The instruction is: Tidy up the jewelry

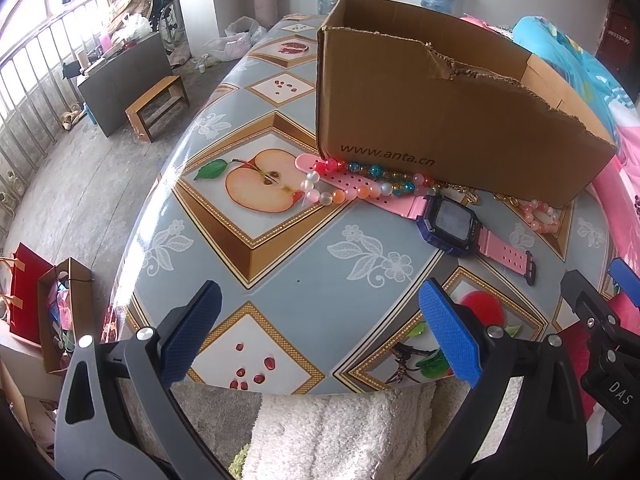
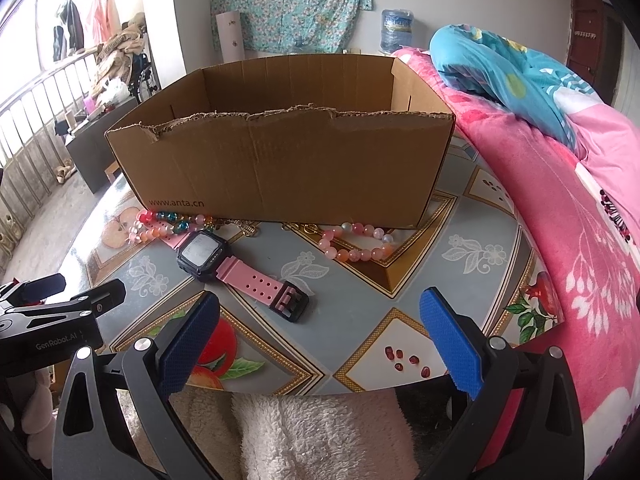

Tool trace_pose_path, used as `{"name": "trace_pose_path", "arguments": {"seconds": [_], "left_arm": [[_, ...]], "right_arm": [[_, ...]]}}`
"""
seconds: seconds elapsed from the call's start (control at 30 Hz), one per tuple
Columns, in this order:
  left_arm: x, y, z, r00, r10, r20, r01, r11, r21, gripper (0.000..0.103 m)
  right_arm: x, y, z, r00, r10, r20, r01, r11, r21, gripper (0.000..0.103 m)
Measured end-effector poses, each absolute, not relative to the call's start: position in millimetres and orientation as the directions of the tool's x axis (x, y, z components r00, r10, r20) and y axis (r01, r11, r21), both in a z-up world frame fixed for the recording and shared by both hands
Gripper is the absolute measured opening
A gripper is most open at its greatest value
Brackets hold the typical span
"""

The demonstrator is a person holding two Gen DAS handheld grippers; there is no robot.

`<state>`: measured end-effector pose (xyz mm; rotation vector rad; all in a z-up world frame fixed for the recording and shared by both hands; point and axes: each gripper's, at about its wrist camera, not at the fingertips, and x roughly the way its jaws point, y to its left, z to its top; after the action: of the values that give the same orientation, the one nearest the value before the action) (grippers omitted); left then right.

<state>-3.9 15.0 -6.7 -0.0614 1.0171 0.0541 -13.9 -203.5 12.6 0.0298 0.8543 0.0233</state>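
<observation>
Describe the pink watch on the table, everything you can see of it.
The pink watch lies flat and unbuckled on the patterned table, face up, in front of the cardboard box. It has a dark, squarish case with a grey blank screen and pink, rubbery-looking straps with rows of holes. The near strap ends in a black buckle. The far strap runs under a multicoloured bead bracelet. Neither gripper touches it.

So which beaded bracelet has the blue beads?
The multicolour bracelet lying over the pink watch strap, below the box's printed web address. The other bracelet, further right, is pink, orange and whitish only.
</observation>
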Motion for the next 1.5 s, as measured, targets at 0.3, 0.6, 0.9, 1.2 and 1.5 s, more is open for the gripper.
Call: {"name": "trace_pose_path", "arguments": {"seconds": [0.3, 0.6, 0.9, 1.2, 1.5], "left_arm": [[-4.8, 19.6, -9.6, 0.532, 0.009, -0.847, -0.064, 0.998, -0.03, 0.095], [-14.0, 36.8, -8.7, 0.589, -0.018, -0.808, -0.086, 0.993, -0.085, 0.095], [-15.1, 52.4, 6.0, 0.715, -0.039, -0.698, -0.051, 0.993, -0.107, 0.095], [29.9, 47.7, 2.1, 0.715, -0.082, -0.694, 0.011, 0.994, -0.107, 0.071], [72.9, 33.6, -33.5, 0.619, -0.014, -0.785, 0.029, 1.0, 0.004, 0.049]], "right_arm": [[-19.8, -200.2, 17.1, 0.68, 0.07, -0.73, -0.036, 0.997, 0.062, 0.098], [-21.7, -191.5, 22.9, 0.708, 0.125, -0.696, -0.102, 0.992, 0.074, 0.098], [-6.4, -179.7, 32.9, 0.73, 0.214, -0.649, -0.185, 0.976, 0.114, 0.098], [20.0, -166.0, 34.1, 0.724, 0.3, -0.621, -0.249, 0.953, 0.171, 0.097], [34.4, -157.8, 17.8, 0.703, 0.299, -0.645, -0.263, 0.952, 0.154, 0.095]]}}
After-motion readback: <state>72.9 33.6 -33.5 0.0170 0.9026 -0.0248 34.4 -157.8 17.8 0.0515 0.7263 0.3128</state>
